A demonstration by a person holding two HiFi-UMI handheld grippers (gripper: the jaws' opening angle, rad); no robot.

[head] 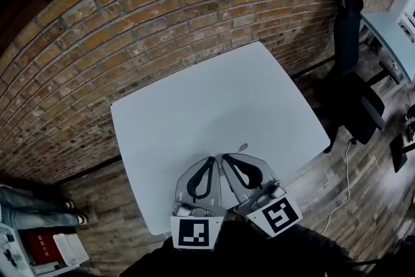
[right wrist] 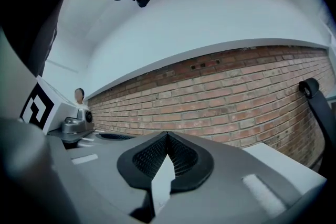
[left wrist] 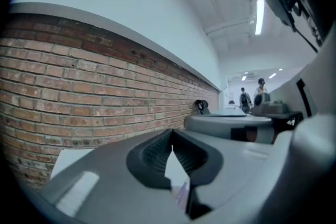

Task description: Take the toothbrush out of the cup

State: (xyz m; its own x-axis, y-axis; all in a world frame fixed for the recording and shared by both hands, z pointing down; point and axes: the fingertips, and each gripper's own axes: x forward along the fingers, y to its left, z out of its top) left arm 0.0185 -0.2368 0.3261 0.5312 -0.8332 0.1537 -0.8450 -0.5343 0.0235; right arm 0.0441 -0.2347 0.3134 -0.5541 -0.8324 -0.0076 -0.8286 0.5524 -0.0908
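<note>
Grey plastic fills the near edge: your left gripper (head: 213,159) and right gripper (head: 224,157) sit side by side over the near rim of the white table (head: 214,87), their tips almost touching each other. Each gripper's own view shows its jaws pressed together at the tips, with nothing pinched between the pads. Just beyond the right gripper's tip, slightly to the right, a small pink-purple object (head: 243,146) lies on the tabletop; it's too small to say for sure that it's the toothbrush. Past the table's far edge runs the brick wall (head: 130,23), and a black chair (head: 350,68) stands at the far right.
</note>
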